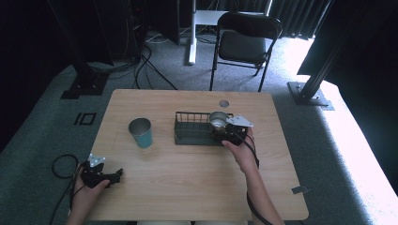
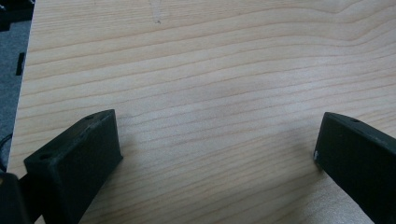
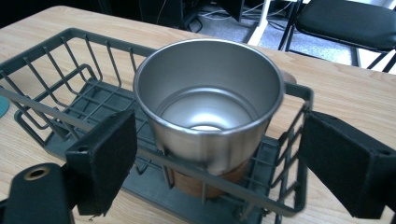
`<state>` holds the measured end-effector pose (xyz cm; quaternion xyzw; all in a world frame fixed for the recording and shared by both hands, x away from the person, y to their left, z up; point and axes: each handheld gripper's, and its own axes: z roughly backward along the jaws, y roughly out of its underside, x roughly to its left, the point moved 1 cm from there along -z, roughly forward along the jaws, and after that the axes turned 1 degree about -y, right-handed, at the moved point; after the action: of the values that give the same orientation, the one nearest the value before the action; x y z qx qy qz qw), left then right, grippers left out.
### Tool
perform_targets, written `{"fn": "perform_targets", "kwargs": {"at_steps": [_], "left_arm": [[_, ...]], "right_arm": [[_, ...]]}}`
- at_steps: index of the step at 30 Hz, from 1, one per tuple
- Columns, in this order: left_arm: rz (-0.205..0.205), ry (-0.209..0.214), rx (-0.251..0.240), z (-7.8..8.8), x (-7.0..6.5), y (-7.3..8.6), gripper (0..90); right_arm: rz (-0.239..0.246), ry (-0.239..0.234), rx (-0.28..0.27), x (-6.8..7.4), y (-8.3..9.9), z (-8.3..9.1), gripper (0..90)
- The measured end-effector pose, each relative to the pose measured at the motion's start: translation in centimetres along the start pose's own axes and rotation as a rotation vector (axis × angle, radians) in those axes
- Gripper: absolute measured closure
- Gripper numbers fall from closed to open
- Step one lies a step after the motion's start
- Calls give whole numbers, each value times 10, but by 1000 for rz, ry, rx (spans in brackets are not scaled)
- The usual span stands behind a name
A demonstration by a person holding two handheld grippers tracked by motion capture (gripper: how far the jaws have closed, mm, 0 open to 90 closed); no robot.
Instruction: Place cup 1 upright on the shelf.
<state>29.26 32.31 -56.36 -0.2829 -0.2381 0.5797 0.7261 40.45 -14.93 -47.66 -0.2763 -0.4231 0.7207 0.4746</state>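
while the left gripper [image 2: 215,154] gapes over bare table [image 2: 210,70], the right gripper [image 3: 217,158], spread, flanks the steel cup [image 3: 210,107].

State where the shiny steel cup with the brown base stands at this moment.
In the high view, the shiny steel cup with the brown base stands upright at the right end of the dark wire basket, right of the teal cup, just ahead of the right gripper.

I count two cups: one steel cup [image 3: 208,109] standing in the wire basket [image 3: 56,107], and one teal cup [image 1: 141,132] standing on the table [image 1: 187,183]. I count one basket, one table, one folding chair [image 1: 244,40].
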Motion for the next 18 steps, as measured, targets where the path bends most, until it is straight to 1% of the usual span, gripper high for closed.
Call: {"fn": "perform_targets", "kwargs": {"at_steps": [3, 10, 18], "left_arm": [[0, 0, 0, 0, 0, 0, 10], [0, 0, 0, 0, 0, 0, 10], [0, 0, 0, 0, 0, 0, 10]], "right_arm": [[-5, -1, -8, -1, 1, 5, 115], [6, -4, -17, -3, 5, 16, 115], [2, -12, -2, -8, 16, 23, 115]]}}
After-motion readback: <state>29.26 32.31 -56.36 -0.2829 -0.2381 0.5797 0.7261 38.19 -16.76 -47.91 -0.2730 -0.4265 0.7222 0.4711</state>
